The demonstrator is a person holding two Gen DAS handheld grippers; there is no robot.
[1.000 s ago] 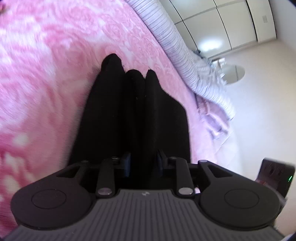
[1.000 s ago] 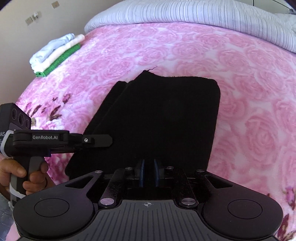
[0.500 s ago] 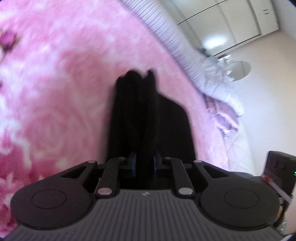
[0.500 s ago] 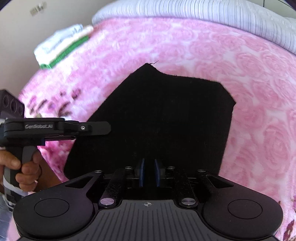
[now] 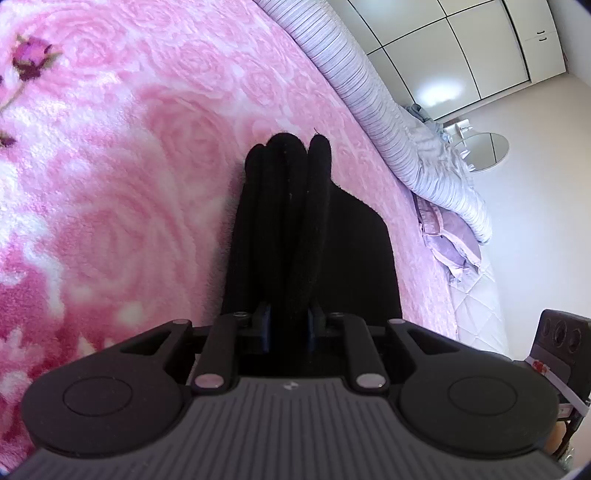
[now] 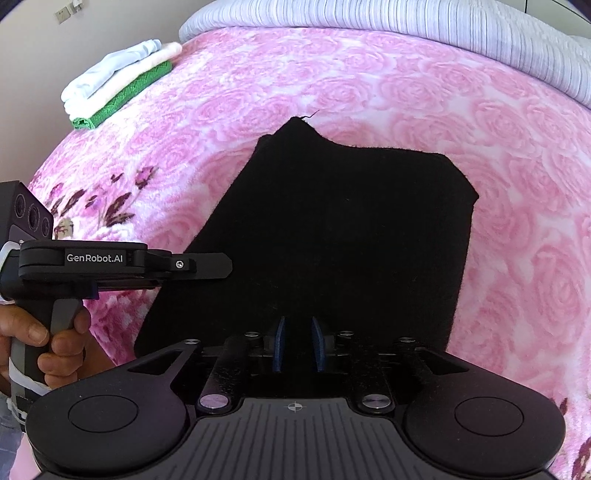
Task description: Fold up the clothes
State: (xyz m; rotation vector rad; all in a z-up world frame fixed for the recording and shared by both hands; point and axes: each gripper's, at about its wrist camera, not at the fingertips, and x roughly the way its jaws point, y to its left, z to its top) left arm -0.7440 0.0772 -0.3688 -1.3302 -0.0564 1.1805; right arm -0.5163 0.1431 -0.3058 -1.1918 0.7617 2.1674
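Observation:
A black garment (image 6: 332,229) lies folded on the pink rose-patterned blanket (image 6: 369,92). My right gripper (image 6: 297,343) is shut on its near edge, the blue pads pressed into the cloth. My left gripper (image 5: 289,325) is shut on a bunched stack of the same black garment (image 5: 291,221), whose folded layers run forward between its fingers. In the right wrist view the left gripper (image 6: 207,266) enters from the left, held by a hand (image 6: 44,332), its fingers clamped on the garment's left edge.
A stack of folded cloths, white, cream and green (image 6: 118,85), sits at the blanket's far left edge. A striped grey-white duvet (image 6: 406,18) runs along the far side. White wardrobe doors (image 5: 461,48) and a round table (image 5: 484,151) stand beyond the bed.
Both grippers have kept their hold while carrying the garment forward over the blanket; its far layers now lie stacked more neatly, and the left gripper sits lower in the right wrist view.

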